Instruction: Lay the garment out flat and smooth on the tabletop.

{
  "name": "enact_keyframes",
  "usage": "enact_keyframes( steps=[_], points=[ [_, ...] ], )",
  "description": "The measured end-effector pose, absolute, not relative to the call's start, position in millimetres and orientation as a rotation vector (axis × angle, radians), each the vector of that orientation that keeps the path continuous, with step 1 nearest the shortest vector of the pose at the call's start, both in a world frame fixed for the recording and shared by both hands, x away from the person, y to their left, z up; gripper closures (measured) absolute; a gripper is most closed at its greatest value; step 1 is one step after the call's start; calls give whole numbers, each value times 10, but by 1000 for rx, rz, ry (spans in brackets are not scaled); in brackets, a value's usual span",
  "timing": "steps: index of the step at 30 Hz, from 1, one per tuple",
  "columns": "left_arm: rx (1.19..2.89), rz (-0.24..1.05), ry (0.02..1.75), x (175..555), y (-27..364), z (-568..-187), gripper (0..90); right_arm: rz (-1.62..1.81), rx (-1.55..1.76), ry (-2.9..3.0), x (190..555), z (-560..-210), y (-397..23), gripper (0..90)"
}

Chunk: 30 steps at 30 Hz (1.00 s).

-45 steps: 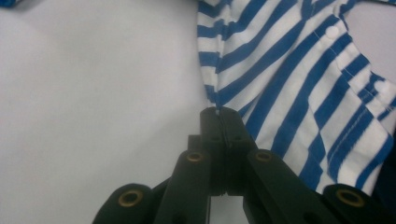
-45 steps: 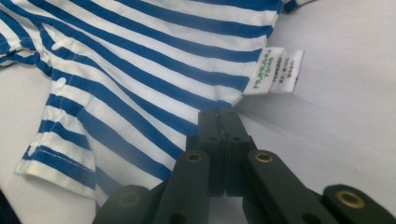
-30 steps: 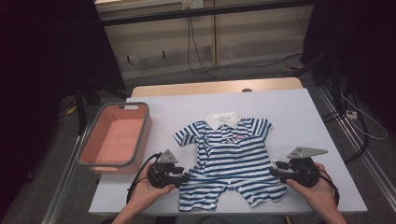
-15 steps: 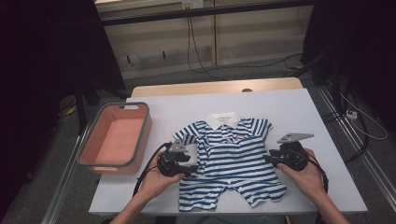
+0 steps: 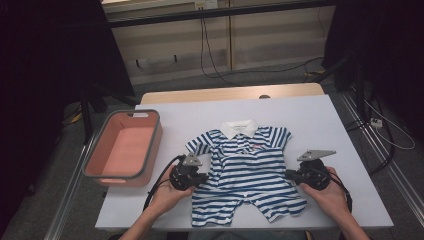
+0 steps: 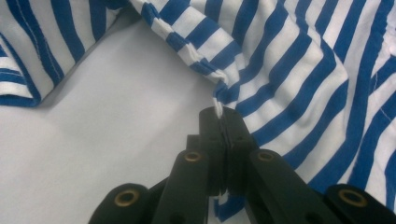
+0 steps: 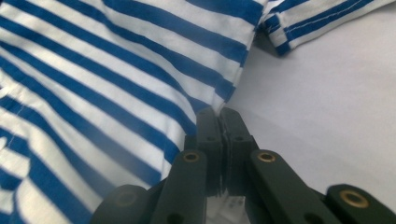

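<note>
A blue-and-white striped baby romper (image 5: 245, 167) with a white collar lies flat on the white table (image 5: 315, 120), collar away from me. My left gripper (image 5: 204, 176) sits at the romper's left side; its jaws have just been closing and now pinch a fold of the striped fabric (image 6: 229, 88), as the left gripper (image 6: 223, 122) view shows. My right gripper (image 5: 289, 174) sits at the right side; it has also just closed, and its pads clamp the hem edge of the romper (image 7: 140, 93) in the right gripper (image 7: 223, 122) view.
A pink bin (image 5: 125, 146) with a grey rim stands at the table's left edge. Cables run across the floor beyond the table's far edge. Bare tabletop lies to the right of the romper and behind its collar.
Both hands have moved inward from beside the romper to its side edges. The jaws of both grippers have shut on the fabric.
</note>
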State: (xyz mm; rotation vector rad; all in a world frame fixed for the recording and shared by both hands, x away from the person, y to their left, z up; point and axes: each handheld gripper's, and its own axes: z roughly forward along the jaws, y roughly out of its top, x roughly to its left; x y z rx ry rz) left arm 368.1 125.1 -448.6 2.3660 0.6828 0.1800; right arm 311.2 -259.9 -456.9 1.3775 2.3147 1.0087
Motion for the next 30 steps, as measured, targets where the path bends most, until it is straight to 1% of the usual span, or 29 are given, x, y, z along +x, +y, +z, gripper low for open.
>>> enact_keyframes(
  steps=[8, 12, 13, 18, 23, 27, 30],
  points=[
    [2357, 156, 725, 3656, 1420, -4481, 895, 998, 1356, 2340, 2958, -4544, -2569, 893],
    [2352, 122, 744, 3611, 1490, -4480, 895, 1001, 1353, 2348, 2915, -4546, -2577, 894],
    [2350, 104, 743, 3602, 1501, -4479, 895, 1004, 1358, 2346, 2895, -4549, -2582, 894],
    [2377, 101, 725, 3512, 1521, -4469, 895, 1032, 1368, 2352, 2784, -4551, -2626, 895],
    [2356, 62, 733, 3452, 1583, -4475, 894, 1042, 1367, 2365, 2658, -4549, -2662, 894],
    [2337, 61, 746, 3436, 1576, -4466, 888, 1061, 1373, 2348, 2593, -4541, -2699, 840],
    [2331, 63, 742, 3421, 1593, -4435, 888, 1070, 1374, 2337, 2622, -4538, -2705, 758]
  ],
)
